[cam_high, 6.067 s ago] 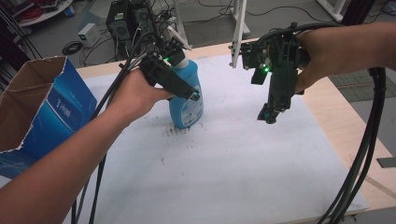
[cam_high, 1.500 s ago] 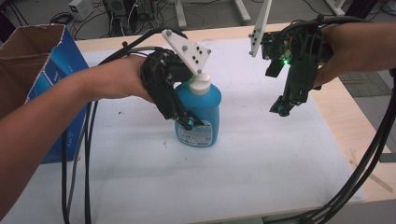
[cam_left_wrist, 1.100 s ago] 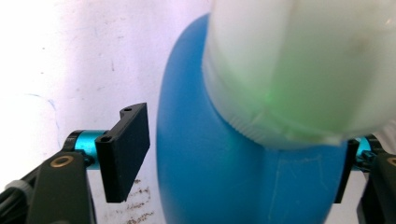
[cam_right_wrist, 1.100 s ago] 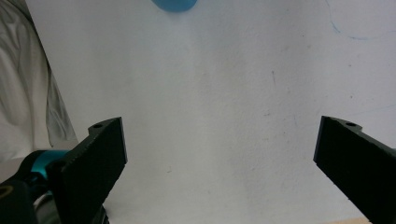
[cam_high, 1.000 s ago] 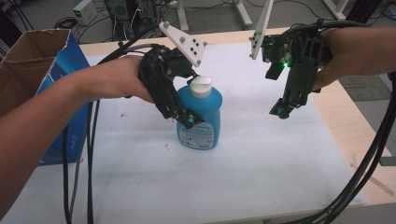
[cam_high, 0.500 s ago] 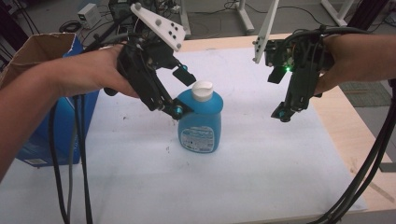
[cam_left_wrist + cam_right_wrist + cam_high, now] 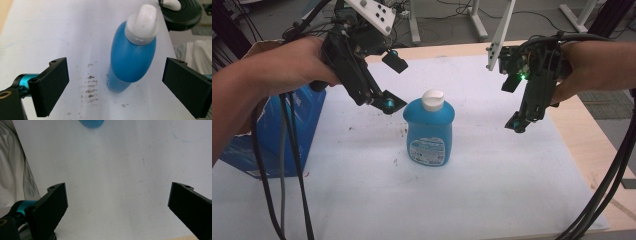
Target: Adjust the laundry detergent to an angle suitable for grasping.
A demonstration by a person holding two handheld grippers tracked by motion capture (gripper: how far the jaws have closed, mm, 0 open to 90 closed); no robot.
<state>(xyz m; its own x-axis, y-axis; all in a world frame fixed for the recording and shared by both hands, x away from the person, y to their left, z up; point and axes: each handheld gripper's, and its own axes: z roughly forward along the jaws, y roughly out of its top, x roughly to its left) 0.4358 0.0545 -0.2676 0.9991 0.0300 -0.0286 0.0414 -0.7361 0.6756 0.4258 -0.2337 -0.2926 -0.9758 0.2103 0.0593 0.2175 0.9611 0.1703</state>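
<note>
Bottle (image 7: pixel 430 131) of blue liquid stands upright on the white mat (image 7: pixel 492 170), its long axis vertical and its white cap (image 7: pixel 433 99) pointing straight up, with a blue carton (image 7: pixel 292 130) well to its left. Just up and left of the cap hangs the left gripper (image 7: pixel 391 80); its jaws have just been opening, now stand wide, and they hold nothing, the bottle being below them and free. To the right of the bottle, well apart from it, the right gripper (image 7: pixel 518 107) hangs over the mat with jaws wide and empty.

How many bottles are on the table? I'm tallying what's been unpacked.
1: a blue bottle with a white cap, upright mid-table on the white sheet. The cardboard box at left may hide more.
</note>
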